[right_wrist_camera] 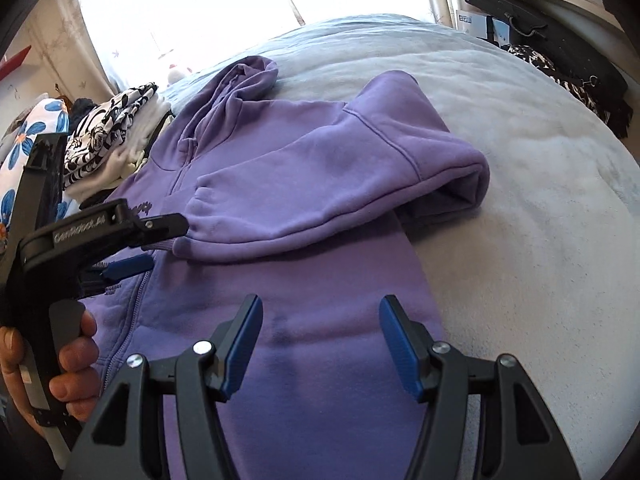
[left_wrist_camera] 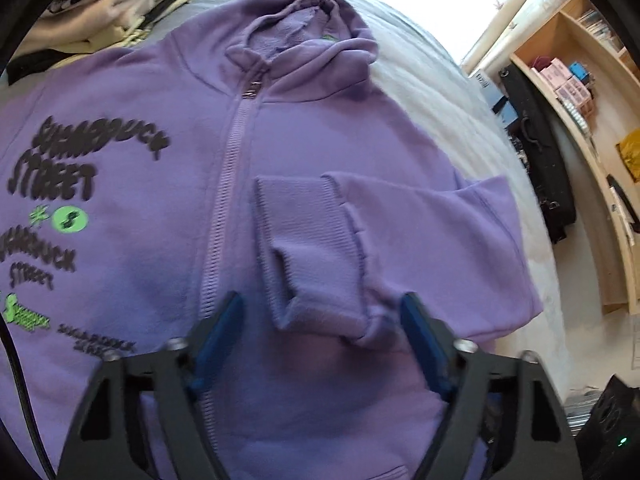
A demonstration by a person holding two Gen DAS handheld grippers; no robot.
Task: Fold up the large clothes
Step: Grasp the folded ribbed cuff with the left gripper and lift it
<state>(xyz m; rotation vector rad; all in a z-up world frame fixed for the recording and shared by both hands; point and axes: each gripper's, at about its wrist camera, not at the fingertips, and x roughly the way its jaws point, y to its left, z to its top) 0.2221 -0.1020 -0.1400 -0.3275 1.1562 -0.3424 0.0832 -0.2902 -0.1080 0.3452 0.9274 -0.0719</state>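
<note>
Purple hoodie (right_wrist_camera: 304, 184) lies on a grey bedspread (right_wrist_camera: 520, 160) by wooden shelves (left_wrist_camera: 592, 128); both jaws released.

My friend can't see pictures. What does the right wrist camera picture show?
A purple hoodie lies on a grey bed with one sleeve folded across its front. The open right gripper hovers above its lower half, and a hand holds the left gripper near the sleeve's cuff.

Each black plastic hand-held gripper, the left (left_wrist_camera: 322, 312) and the right (right_wrist_camera: 320, 320), has two angular fingers lined with ribbed blue pads (right_wrist_camera: 242, 350) and fixed with round silver screws (right_wrist_camera: 203, 347), the left one's body bearing pale lettering (right_wrist_camera: 78, 232) above a grey trigger and a bare hand (right_wrist_camera: 70, 360).
</note>
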